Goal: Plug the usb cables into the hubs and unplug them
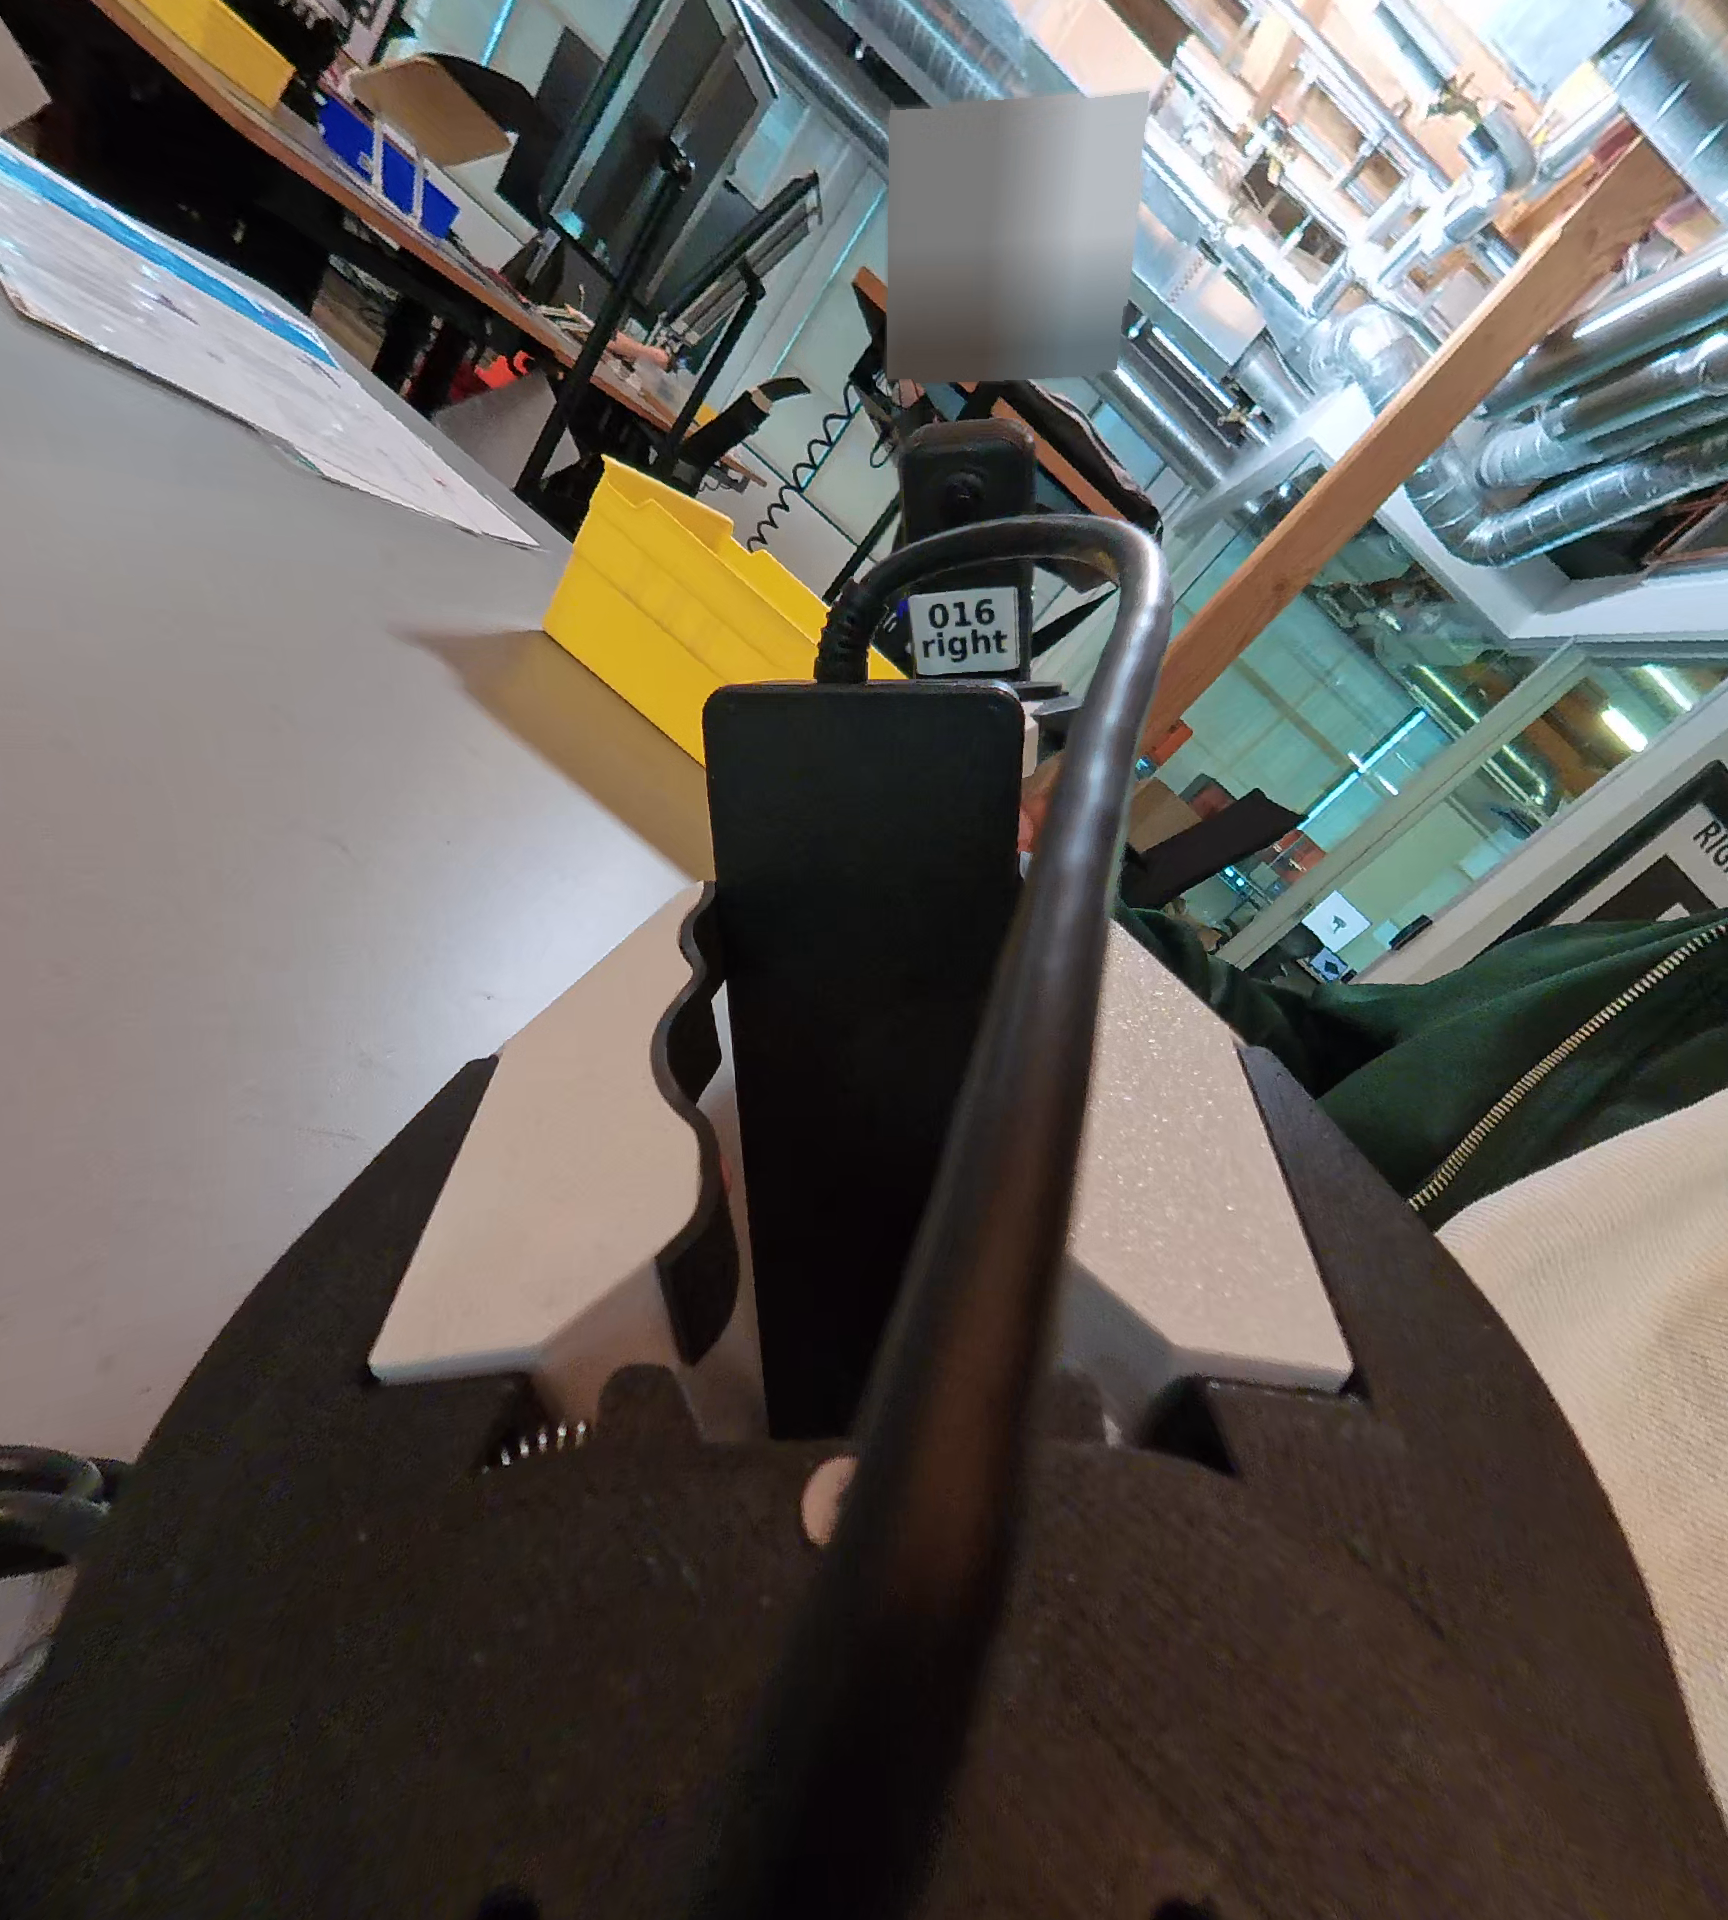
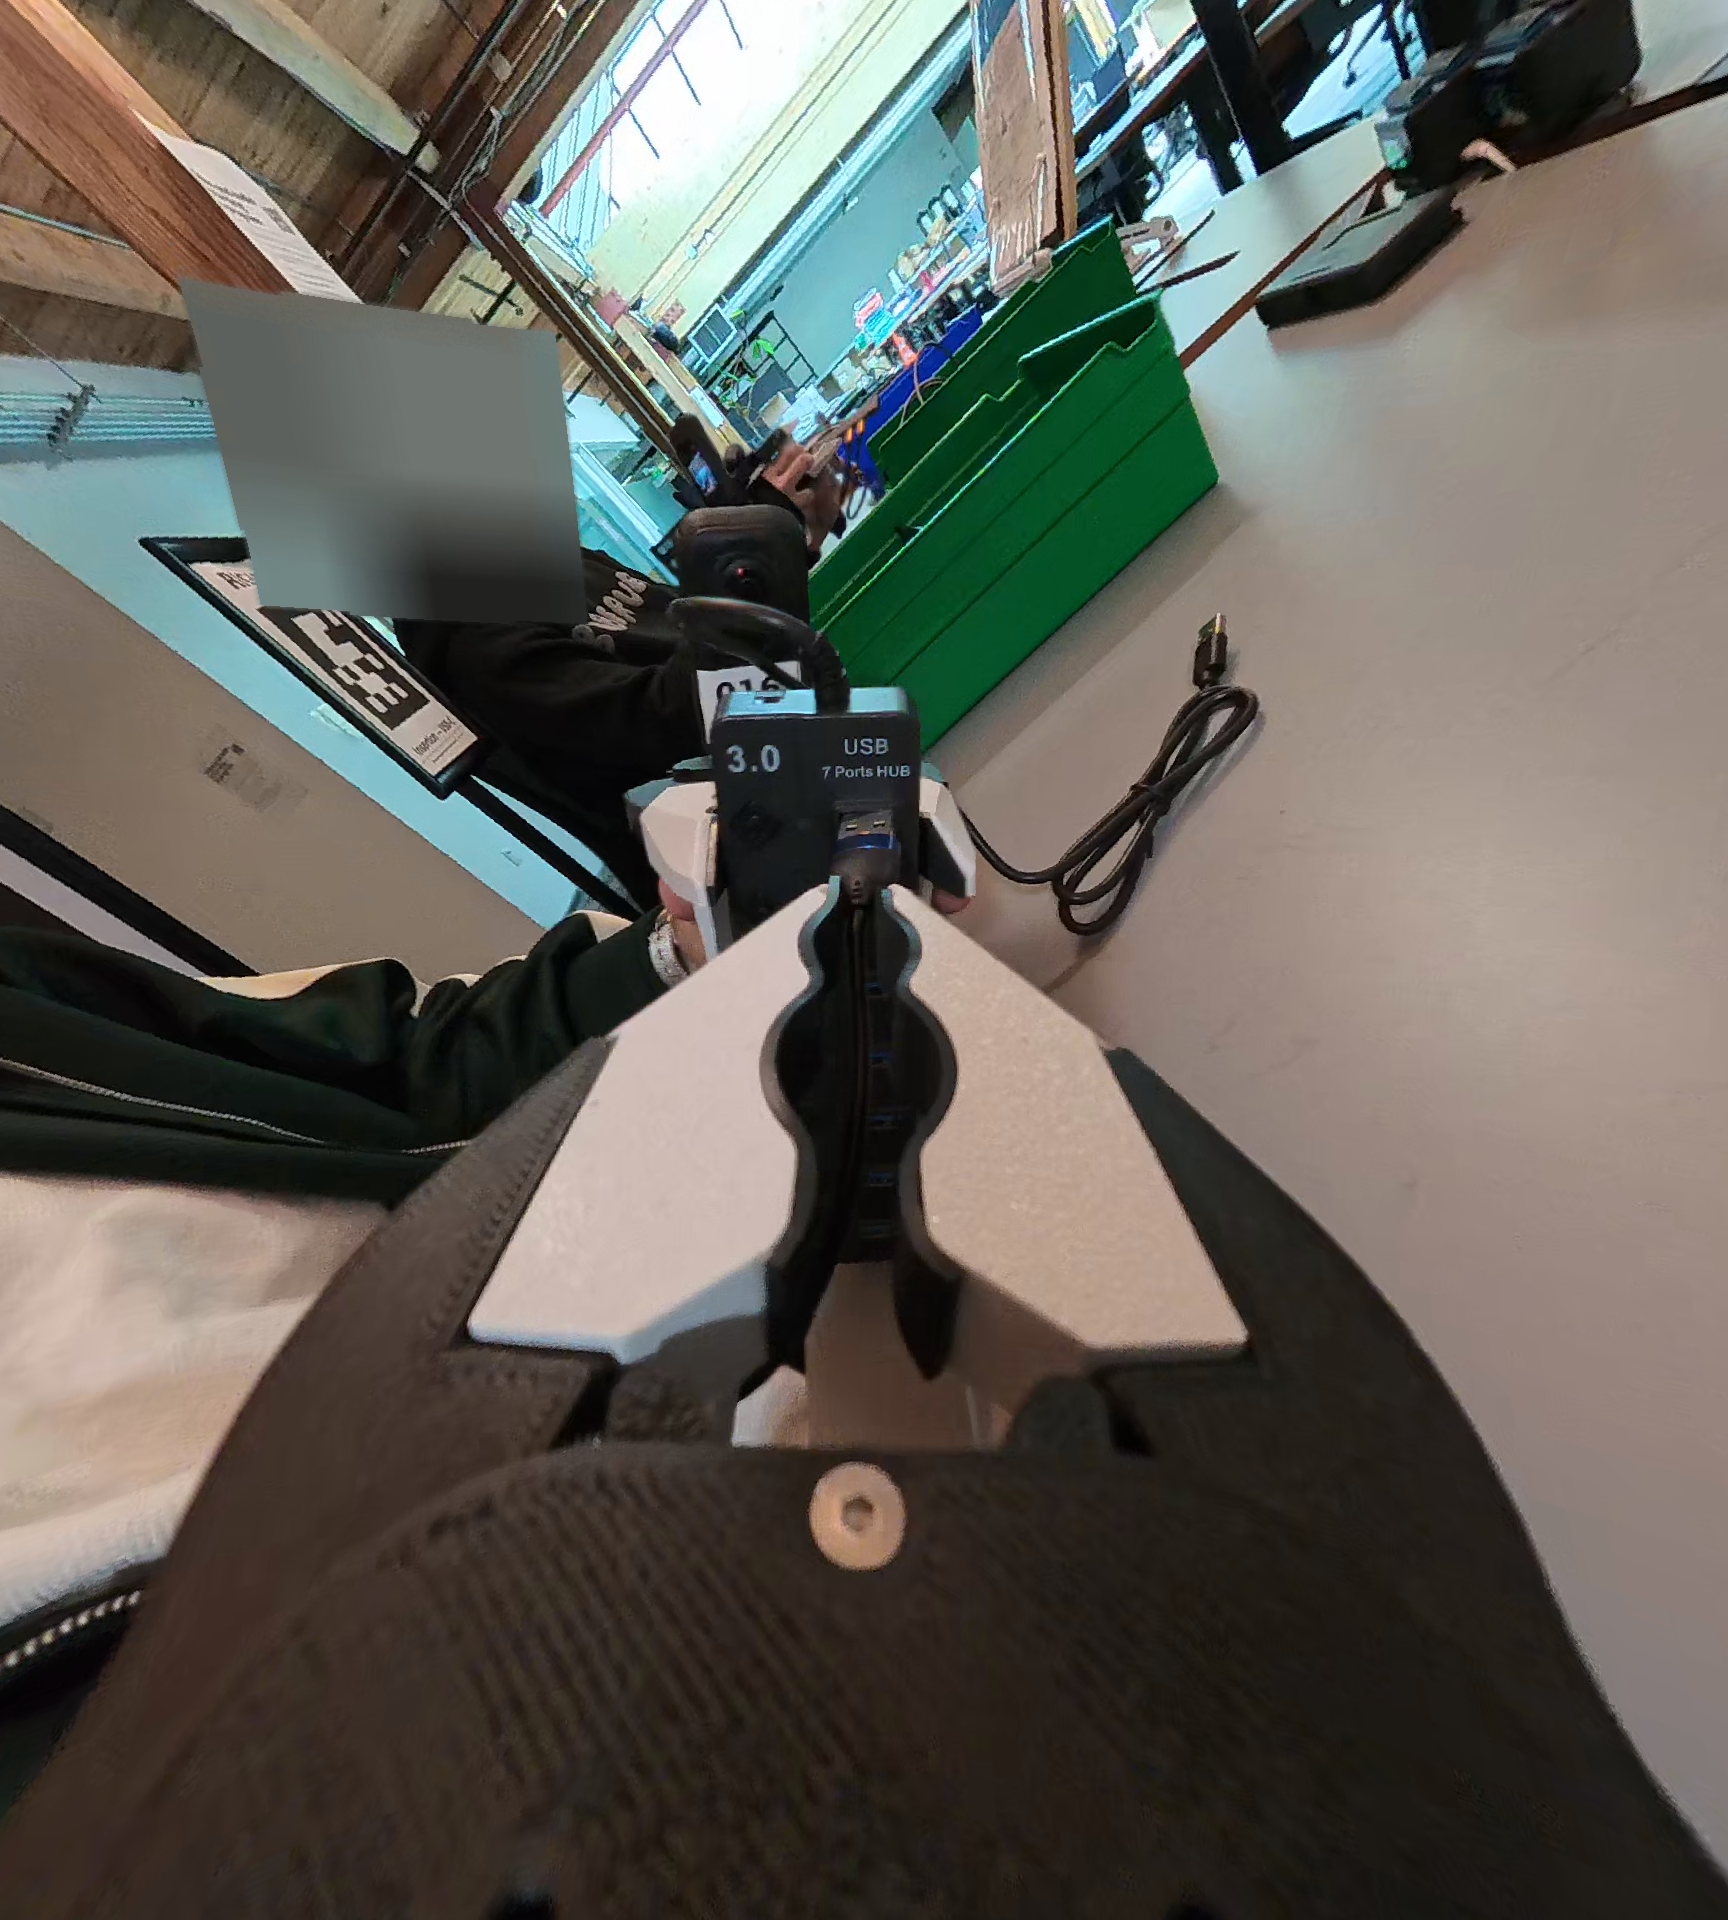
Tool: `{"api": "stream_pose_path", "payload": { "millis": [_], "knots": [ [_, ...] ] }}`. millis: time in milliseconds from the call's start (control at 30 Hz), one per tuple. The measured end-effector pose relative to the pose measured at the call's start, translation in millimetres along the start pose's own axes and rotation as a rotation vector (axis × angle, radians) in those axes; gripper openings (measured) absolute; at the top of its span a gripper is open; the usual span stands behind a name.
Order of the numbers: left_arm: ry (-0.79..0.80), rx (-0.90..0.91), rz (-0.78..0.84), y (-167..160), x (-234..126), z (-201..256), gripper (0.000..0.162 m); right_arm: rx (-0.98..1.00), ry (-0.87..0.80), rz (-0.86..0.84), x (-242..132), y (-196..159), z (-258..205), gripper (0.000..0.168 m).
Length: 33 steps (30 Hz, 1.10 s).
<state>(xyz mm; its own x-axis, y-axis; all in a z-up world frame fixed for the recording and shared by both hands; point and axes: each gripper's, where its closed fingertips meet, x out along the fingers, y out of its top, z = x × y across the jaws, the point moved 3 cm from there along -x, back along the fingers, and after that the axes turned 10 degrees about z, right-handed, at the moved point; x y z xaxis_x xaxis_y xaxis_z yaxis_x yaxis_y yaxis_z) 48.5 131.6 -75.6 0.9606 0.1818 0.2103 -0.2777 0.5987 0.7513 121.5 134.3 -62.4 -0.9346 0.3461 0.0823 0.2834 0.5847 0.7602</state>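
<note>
Left wrist view is filled by a matte black, flat, round-cornered hub [image 1: 865, 1039] clamped upright between the pale, grainy fingers [image 1: 569, 1174] of the left gripper [image 1: 875, 1060]. To its left, a smooth grey table [image 1: 216, 883] and a glossy yellow plastic bin [image 1: 673, 603] are seen. A smooth black cable [image 1: 1026, 987] is bent from the hub's far end back toward the camera.

In the right wrist view, the right gripper [image 2: 862, 904] is closed on a blue-collared USB plug [image 2: 865, 842], which is seated in a port near the hub's [image 2: 808, 790] far end. Farther right, a ribbed green bin [image 2: 1026, 488] and a bundled thin black cord [image 2: 1151, 790] are seen on the table.
</note>
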Motion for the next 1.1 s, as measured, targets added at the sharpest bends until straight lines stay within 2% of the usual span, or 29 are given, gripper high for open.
{"api": "stream_pose_path", "payload": {
  "millis": [33,67,100,200,233,433,567,1100],
  "knots": [
    [-0.002,0.001,0.001,0.2,0.0,0.3,0.048,-0.013,-0.004,0.003,0.2,0.4,-0.5,0.004],
    [-0.007,0.001,0.003,0.3,-0.2,0.7,0.058,-0.021,-0.005,0.005,0.3,0.7,-1.2,0.004],
    [-0.009,0.002,0.003,0.4,-0.2,1.1,0.048,-0.022,-0.005,0.006,0.4,0.9,-1.8,0.004],
    [-0.012,0.013,0.005,0.6,-0.2,1.9,0.048,0.022,0.002,0.006,0.7,0.1,-2.2,0.005],
    [-0.013,0.019,0.005,0.5,-0.1,2.4,0.058,0.047,0.008,0.006,0.7,-0.3,-2.2,0.005],
    [-0.036,0.072,0.006,-0.1,0.8,7.6,0.056,0.261,0.055,-0.004,-0.7,-2.8,-2.7,0.005],
    [-0.037,0.094,-0.001,-0.5,0.9,9.0,0.056,0.321,0.061,-0.003,-1.4,-3.0,-2.6,0.005],
    [-0.037,0.059,-0.004,-0.9,0.8,7.5,0.055,0.168,0.031,0.014,1.9,0.6,-6.0,0.005]
  ]
}}
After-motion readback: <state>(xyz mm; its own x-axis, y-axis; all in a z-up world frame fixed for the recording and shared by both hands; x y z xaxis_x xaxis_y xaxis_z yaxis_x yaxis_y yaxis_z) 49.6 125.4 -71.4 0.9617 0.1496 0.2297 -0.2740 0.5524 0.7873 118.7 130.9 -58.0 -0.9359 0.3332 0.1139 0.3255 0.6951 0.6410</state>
